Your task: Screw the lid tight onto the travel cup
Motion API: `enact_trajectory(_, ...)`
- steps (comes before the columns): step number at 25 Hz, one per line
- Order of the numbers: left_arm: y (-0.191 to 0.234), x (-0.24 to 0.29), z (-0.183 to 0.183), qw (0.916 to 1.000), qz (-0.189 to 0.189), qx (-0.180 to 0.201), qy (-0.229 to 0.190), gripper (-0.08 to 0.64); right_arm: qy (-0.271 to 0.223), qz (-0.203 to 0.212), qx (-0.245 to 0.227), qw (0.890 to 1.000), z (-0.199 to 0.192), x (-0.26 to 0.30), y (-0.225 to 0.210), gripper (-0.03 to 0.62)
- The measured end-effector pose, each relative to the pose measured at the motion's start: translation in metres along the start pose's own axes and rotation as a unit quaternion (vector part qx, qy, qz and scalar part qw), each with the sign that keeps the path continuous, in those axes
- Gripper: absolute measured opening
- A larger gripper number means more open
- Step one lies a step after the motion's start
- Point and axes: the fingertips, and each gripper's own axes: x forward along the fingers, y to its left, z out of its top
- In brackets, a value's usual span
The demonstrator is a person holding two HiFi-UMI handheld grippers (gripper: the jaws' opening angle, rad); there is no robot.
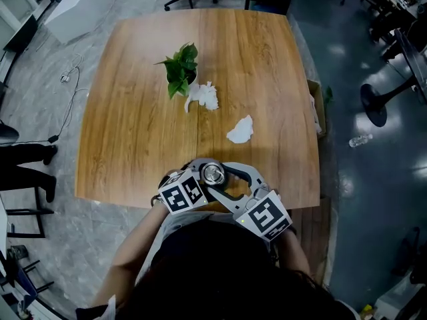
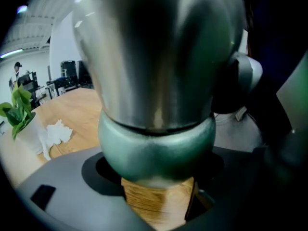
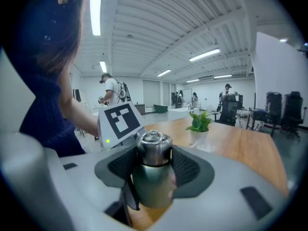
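Plant (image 1: 181, 69) and tissues (image 1: 203, 97) beyond cup (image 1: 213, 173)

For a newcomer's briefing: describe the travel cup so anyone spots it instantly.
Find the wooden table; at its near edge, look between the left claw and right claw. The travel cup is the only metal thing: green body, shiny steel lid.

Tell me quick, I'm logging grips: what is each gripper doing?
Left gripper: closed on the green metal travel cup, round its body.
Right gripper: closed on that cup's round steel lid.
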Motion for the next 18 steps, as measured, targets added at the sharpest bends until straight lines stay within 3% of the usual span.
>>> enact_trajectory(9,0.035,-0.027,0.000,0.9898,0.113,-0.073,-0.047,0.391,-0.021,-0.038,0.017,0.999,0.009,-0.013,-0.013,0.238)
enact_trajectory(14,0.051,-0.054,-0.003,0.9778,0.173,-0.105,-0.055,0.391,-0.027,-0.095,0.071,0.993,0.003,-0.026,-0.042,0.234)
enact_trajectory(16,0.055,-0.061,-0.007,0.9743,0.189,-0.112,-0.048,0.391,-0.021,-0.122,0.107,0.987,-0.004,-0.031,-0.055,0.196)
enact_trajectory(18,0.055,-0.065,-0.010,0.9722,0.198,-0.118,-0.044,0.391,-0.018,-0.152,0.135,0.979,-0.011,-0.037,-0.067,0.103)
